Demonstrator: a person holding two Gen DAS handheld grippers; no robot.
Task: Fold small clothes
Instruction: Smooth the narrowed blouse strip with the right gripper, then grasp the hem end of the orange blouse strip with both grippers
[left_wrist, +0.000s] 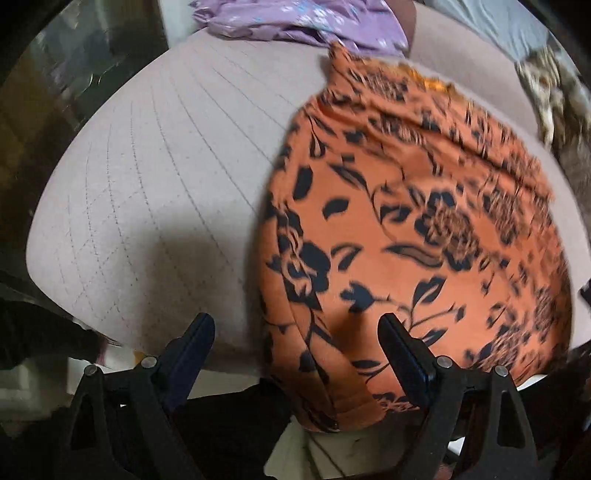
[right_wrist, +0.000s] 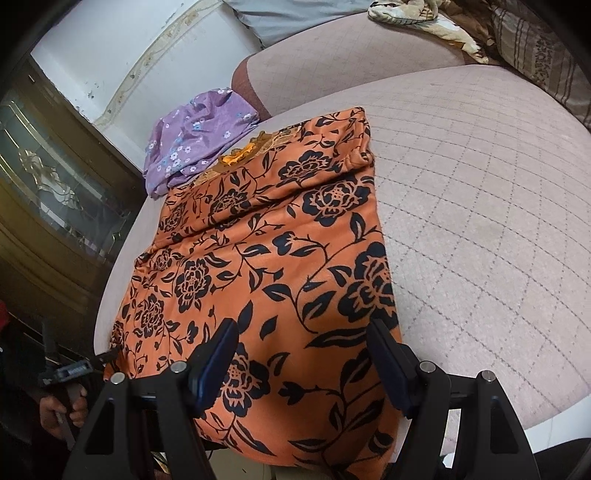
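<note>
An orange garment with a black flower print (left_wrist: 406, 229) lies spread on the pink quilted cushion (left_wrist: 155, 177), its near end hanging over the front edge. It also shows in the right wrist view (right_wrist: 266, 258), folded lengthwise with a yellow-trimmed neckline at the far end. My left gripper (left_wrist: 295, 332) is open and empty, just above the garment's near left edge. My right gripper (right_wrist: 301, 339) is open and empty, straddling the garment's near right part. The left gripper also shows at the lower left of the right wrist view (right_wrist: 74, 369), held in a hand.
A purple flowered garment (right_wrist: 195, 140) lies crumpled at the far end of the cushion (right_wrist: 480, 221), just beyond the orange one. A beige patterned cloth (right_wrist: 417, 18) and a striped pillow (right_wrist: 535, 55) lie at the back right. A dark glass-front cabinet (right_wrist: 55, 184) stands left.
</note>
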